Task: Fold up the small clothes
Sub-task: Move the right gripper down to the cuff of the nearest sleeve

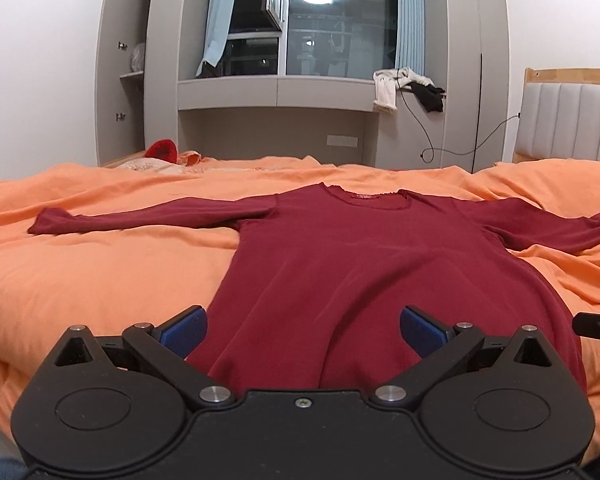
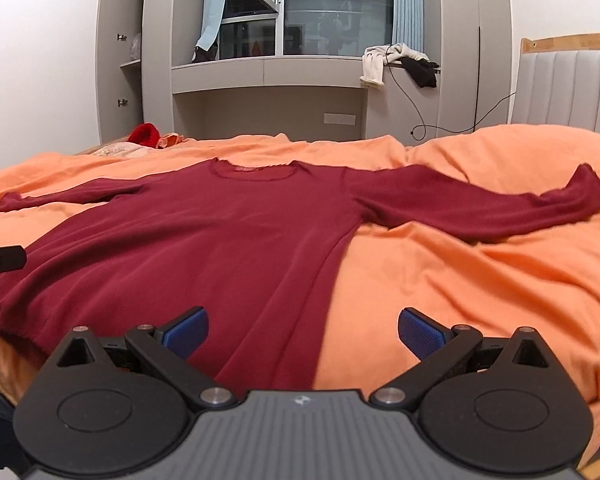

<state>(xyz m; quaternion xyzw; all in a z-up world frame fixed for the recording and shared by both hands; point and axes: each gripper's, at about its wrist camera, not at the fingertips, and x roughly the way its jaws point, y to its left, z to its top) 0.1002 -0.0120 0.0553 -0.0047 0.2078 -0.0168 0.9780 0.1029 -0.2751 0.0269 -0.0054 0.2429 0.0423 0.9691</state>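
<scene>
holding both the left gripper (image 1: 303, 326) and right gripper (image 2: 303, 326) wide open and empty, i am aiming them low at the maroon shirt (image 1: 340, 264) hem corners at frame bottom.

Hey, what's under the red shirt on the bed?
The shirt lies flat on an orange duvet, which shows all around it. Whatever is beneath the duvet is covered.
</scene>
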